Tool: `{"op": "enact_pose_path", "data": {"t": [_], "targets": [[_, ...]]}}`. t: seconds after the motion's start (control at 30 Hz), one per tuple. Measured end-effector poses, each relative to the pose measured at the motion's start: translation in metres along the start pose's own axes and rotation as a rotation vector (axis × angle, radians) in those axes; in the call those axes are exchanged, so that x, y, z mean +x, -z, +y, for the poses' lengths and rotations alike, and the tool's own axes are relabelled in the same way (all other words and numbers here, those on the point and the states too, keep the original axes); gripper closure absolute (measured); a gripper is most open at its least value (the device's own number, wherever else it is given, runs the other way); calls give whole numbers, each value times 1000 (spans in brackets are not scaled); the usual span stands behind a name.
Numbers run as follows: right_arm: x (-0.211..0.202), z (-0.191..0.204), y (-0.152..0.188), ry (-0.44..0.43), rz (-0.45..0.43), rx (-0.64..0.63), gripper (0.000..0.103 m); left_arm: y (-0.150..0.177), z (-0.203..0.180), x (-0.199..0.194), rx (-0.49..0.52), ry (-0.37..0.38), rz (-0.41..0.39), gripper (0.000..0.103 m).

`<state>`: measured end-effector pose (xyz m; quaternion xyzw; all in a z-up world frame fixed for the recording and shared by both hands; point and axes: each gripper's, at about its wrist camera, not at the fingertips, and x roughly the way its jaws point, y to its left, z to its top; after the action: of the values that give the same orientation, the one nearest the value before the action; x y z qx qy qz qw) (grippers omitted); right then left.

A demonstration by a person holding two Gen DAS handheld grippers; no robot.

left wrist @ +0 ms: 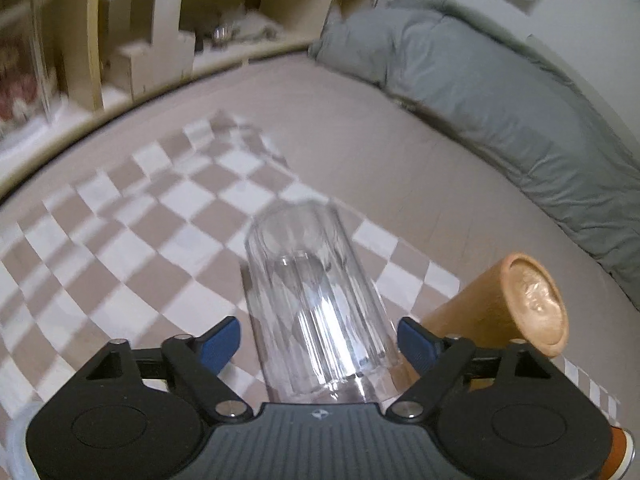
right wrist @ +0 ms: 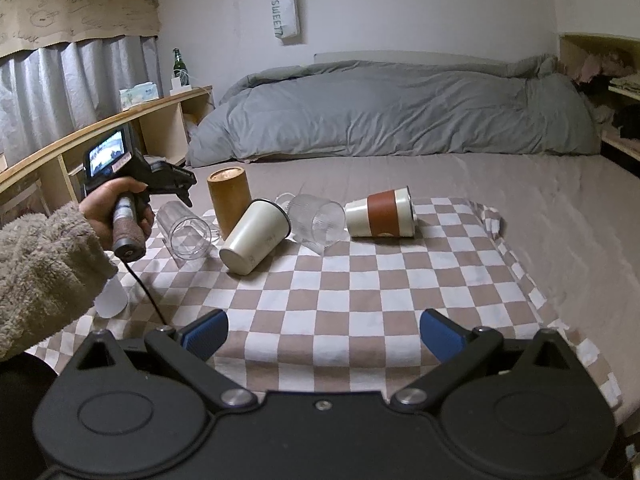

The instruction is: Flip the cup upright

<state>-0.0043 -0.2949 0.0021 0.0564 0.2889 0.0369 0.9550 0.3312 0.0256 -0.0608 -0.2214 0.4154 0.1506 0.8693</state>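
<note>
A clear ribbed glass cup (left wrist: 316,300) lies on its side on the checkered cloth (left wrist: 120,240), between the blue pads of my left gripper (left wrist: 320,340). The jaws are open and stand a little apart from the glass on both sides. From the right wrist view the same glass (right wrist: 188,236) lies under the left gripper (right wrist: 176,188), held in a hand. My right gripper (right wrist: 324,332) is open and empty, low over the near part of the cloth (right wrist: 360,300).
A tan wooden cup (left wrist: 500,312) (right wrist: 230,196) stands base up beside the glass. A cream cup (right wrist: 256,236), a ribbed glass mug (right wrist: 320,220) and a cream-and-brown cup (right wrist: 380,214) lie on their sides. A grey duvet (right wrist: 400,112) lies behind, and wooden shelves (left wrist: 160,40) stand at the left.
</note>
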Motion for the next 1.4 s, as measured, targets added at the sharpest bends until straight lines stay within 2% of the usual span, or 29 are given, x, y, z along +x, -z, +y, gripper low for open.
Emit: {"op": "enact_pose_path", "data": {"t": [0.07,0.27,0.4,0.7,1.1,1.27,1.4], "targets": [[1,-3,-1,-1,6,10,0,1,0,7,-11,29,25,26],[0,-8,0,2,8,25,0,5,2,2,10,45,18,27],[-3,-13,0,4,3,37,0,9,8,-9,69,76,58,28],[-9,-12,0,-13,-21,40,0,55,2,-51,314,121,174,30],[-17,-11,0,-27,-53,53,0,113,10,-91,395,166,287,31],[-19,-16,1,-16,-58,65,0,130,-6,-99,428,191,314,31],[-21,-27,-2,9,-70,97,0,145,-32,-100,486,259,342,31]]}}
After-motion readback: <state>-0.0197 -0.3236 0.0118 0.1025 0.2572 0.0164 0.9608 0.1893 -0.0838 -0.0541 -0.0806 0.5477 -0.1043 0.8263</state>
